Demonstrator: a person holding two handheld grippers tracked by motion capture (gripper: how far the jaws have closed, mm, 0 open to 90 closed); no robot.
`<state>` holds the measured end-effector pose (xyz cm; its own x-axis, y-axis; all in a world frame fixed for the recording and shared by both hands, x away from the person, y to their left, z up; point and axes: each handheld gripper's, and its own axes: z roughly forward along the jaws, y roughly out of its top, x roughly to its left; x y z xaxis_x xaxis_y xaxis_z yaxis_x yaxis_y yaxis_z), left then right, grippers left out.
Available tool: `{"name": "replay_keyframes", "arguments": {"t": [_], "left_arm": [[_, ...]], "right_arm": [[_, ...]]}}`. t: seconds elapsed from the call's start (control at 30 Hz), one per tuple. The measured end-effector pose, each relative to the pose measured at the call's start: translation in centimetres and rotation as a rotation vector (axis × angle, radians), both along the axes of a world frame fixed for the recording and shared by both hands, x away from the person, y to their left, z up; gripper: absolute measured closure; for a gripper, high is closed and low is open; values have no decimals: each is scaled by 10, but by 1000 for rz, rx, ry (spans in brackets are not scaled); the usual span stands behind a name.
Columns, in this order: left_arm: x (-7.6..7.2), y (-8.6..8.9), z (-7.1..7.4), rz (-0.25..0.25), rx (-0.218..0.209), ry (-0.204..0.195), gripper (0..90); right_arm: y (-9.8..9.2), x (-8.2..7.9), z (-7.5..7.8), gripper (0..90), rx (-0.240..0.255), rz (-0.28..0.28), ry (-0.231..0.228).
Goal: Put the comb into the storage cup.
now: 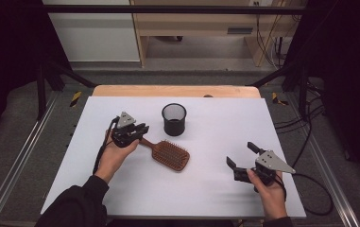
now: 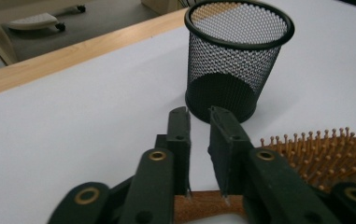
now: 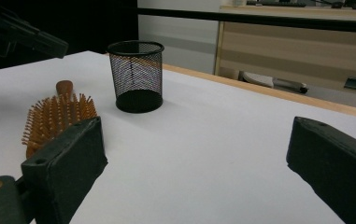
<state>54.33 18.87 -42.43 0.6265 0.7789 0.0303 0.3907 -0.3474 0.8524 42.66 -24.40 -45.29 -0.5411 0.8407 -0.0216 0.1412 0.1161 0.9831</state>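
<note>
A wooden hairbrush (image 1: 170,155) lies bristles up on the white table top (image 1: 215,189), its handle pointing left. My left gripper (image 1: 142,130) sits over the handle's end. In the left gripper view its jaws (image 2: 199,116) stand close together with the brown handle (image 2: 203,205) pinched low between them. The bristles (image 2: 325,154) are to the right. A black mesh cup (image 1: 174,119) stands upright just beyond the brush, straight ahead of the left jaws (image 2: 238,51). My right gripper (image 1: 241,154) rests at the front right, wide open, with nothing between its fingers (image 3: 194,154).
A wooden strip (image 1: 175,91) runs along the table's far edge. Metal rails (image 1: 21,151) flank both sides, and cables (image 1: 312,189) trail off to the right. Bare white surface stretches between the brush and the right gripper.
</note>
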Motion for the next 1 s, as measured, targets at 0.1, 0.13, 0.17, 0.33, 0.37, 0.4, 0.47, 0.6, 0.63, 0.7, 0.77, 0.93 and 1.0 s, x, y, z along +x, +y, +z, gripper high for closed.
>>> {"name": "replay_keyframes", "arguments": {"t": [0.1, 0.13, 0.17, 0.33, 0.37, 0.4, 0.47, 0.6, 0.63, 0.7, 0.77, 0.93, 1.0], "left_arm": [[3, -1, -3, 3, 13, 19, 838], [4, -1, -5, 2, 19, 24, 883], [6, -2, -6, -1, 24, 31, 883], [13, -2, -15, 0, 41, 56, 900], [14, -2, -16, 1, 42, 61, 900], [15, -1, -18, 3, 45, 65, 900], [15, 0, -20, 7, 46, 70, 900], [18, -1, -24, -2, 70, 92, 900], [19, -2, -26, -3, 77, 99, 900], [21, -4, -30, -6, 90, 114, 900], [22, -6, -33, -7, 104, 124, 900], [26, -6, -39, -7, 121, 156, 900], [26, -7, -42, -17, 136, 182, 900]], "right_arm": [[0, 0, 0, 46, 2, 1, -1], [0, 0, 0, 46, 1, 0, 0], [0, 0, 0, 46, 1, 0, 0], [0, 0, 0, 45, 2, 0, 0], [0, 0, 0, 45, 2, 1, -1], [0, 0, 0, 45, 2, 2, 0], [1, 0, 0, 45, 2, 7, 3], [2, 1, 0, 45, -5, 15, 4], [1, 0, 0, 45, -3, 13, 0], [0, -1, 0, 44, 2, 8, 1], [0, -1, 0, 44, 4, 7, 1], [1, -1, 0, 44, 0, 12, 1], [1, -1, 0, 44, 1, 13, 2]]}}
